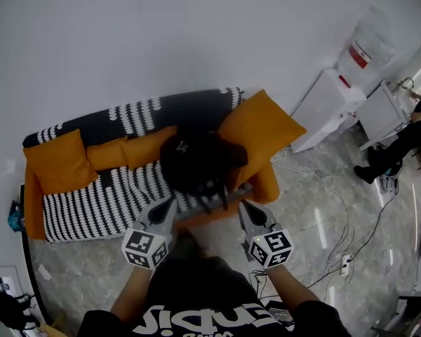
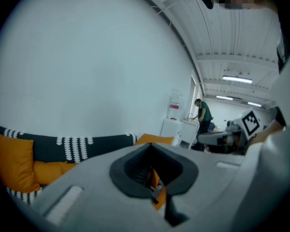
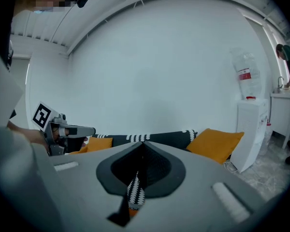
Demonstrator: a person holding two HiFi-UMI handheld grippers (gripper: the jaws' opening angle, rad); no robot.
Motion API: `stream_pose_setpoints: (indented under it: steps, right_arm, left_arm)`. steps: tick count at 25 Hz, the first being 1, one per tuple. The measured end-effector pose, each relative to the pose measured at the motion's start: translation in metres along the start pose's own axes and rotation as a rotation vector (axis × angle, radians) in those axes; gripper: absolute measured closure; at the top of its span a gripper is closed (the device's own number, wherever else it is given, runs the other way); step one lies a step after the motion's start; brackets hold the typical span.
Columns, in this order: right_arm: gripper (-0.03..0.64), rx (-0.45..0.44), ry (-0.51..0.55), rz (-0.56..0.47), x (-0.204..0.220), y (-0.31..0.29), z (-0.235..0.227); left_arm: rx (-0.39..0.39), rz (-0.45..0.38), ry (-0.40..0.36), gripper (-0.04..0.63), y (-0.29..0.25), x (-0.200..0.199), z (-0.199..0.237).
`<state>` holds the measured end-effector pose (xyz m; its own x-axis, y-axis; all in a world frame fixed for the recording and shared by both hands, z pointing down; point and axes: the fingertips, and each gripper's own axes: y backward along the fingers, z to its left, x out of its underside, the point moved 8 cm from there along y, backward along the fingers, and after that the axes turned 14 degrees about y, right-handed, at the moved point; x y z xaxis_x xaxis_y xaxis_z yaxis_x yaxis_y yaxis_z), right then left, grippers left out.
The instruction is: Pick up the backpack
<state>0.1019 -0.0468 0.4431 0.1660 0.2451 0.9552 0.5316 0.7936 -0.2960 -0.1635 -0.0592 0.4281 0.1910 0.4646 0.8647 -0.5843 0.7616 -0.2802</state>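
The backpack (image 1: pixel 196 161) is black and rounded, with a small pale mark on its upper face and dark straps hanging down over the front edge of the seat. It sits on the seat of the sofa (image 1: pixel 91 203), which has a black-and-white striped cover. A long orange cushion (image 1: pixel 126 153) lies at the backpack's left and a large orange cushion (image 1: pixel 261 128) leans at its right, both close against it. In the head view the left gripper (image 1: pixel 168 206) and the right gripper (image 1: pixel 244 209) point at the sofa from just in front of the seat, one on either side of the hanging straps. Each gripper's own view shows its jaws pressed together with nothing between them. Off to the right, a white water dispenser (image 1: pixel 340 90) stands on the marble floor (image 1: pixel 316 209)
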Motion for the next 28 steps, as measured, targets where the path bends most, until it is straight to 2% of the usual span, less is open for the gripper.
stream_pose_setpoints:
  steps: [5,10,13,16,20,22,23,24,28]
  right_arm:
    - [0.615,0.033,-0.006,0.006,-0.019,-0.05,-0.019]
    - [0.614,0.029,0.001,0.018,-0.035,-0.095,-0.022]
    - [0.577,0.034,-0.007,0.023,-0.042,-0.113,-0.03]
    - [0.521,0.029,-0.019,0.038,-0.043,-0.127,-0.035]
    - [0.411,-0.012,-0.052,0.061,-0.039,-0.134,-0.047]
    - [0.372,-0.011,-0.063,0.074,-0.037,-0.139,-0.055]
    - [0.363,-0.012,-0.065,0.081,-0.035,-0.141,-0.059]
    - [0.356,-0.016,-0.067,0.09,-0.033,-0.143,-0.062]
    - [0.356,-0.037,-0.085,0.128,-0.02,-0.151,-0.08]
  left_arm:
    - [0.047,0.022,-0.021,0.594,-0.045,-0.034,0.034]
    - [0.092,0.045,-0.033,0.594,-0.075,-0.058,0.067]
    - [0.097,0.051,-0.028,0.592,-0.09,-0.068,0.082]
    - [0.096,0.071,-0.018,0.519,-0.103,-0.072,0.094]
    - [0.084,0.079,0.013,0.425,-0.12,-0.073,0.1]
    - [0.079,0.076,0.033,0.321,-0.131,-0.074,0.101]
    - [0.077,0.079,0.037,0.29,-0.137,-0.073,0.101]
    - [0.077,0.085,0.039,0.268,-0.141,-0.071,0.101]
    - [0.08,0.131,0.03,0.258,-0.162,-0.057,0.099]
